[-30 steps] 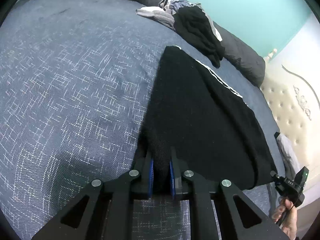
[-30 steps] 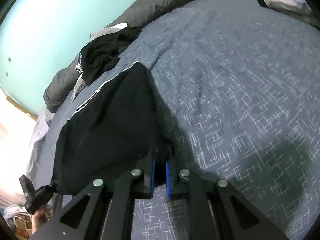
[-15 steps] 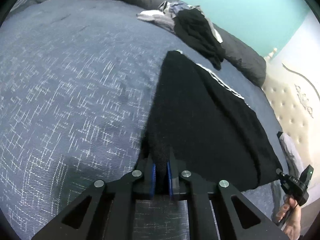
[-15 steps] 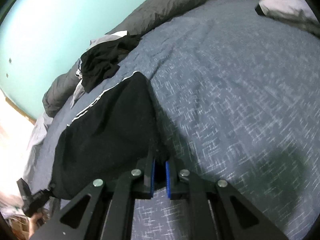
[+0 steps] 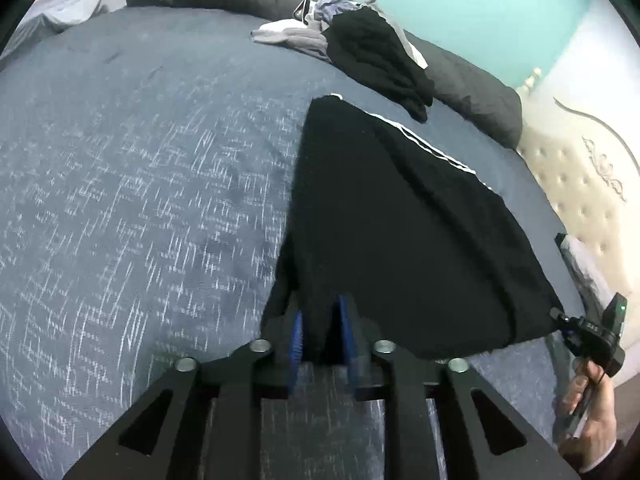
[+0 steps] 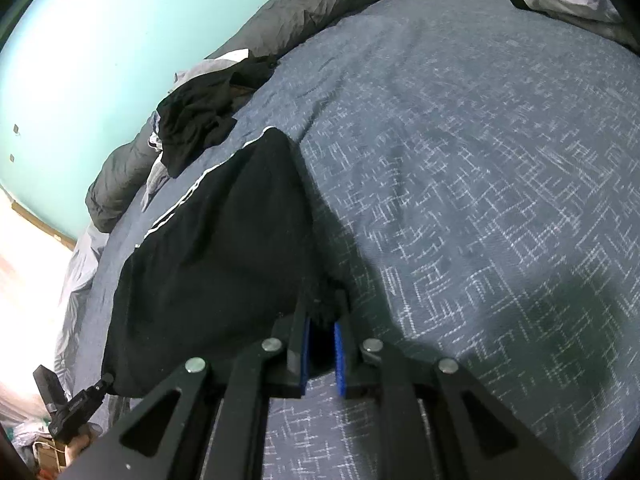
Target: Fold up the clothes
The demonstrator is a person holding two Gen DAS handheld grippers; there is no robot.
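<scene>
Left claw (image 5: 320,334) jaws opening, corner of black garment (image 5: 400,216) between the pads, no longer pinched. Right claw (image 6: 320,340) clenched on the opposite near corner. Garment spreads ahead of both claws on the bed (image 6: 480,160); clothes pile (image 5: 360,44) beyond it.

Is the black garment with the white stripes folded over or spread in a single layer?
Folded. The black garment lies doubled on the bedspread; white side stripes edge it.

Two tools (image 5: 320,322) (image 6: 322,326), one flat black garment (image 5: 400,220), one clothes heap (image 5: 360,46).
</scene>
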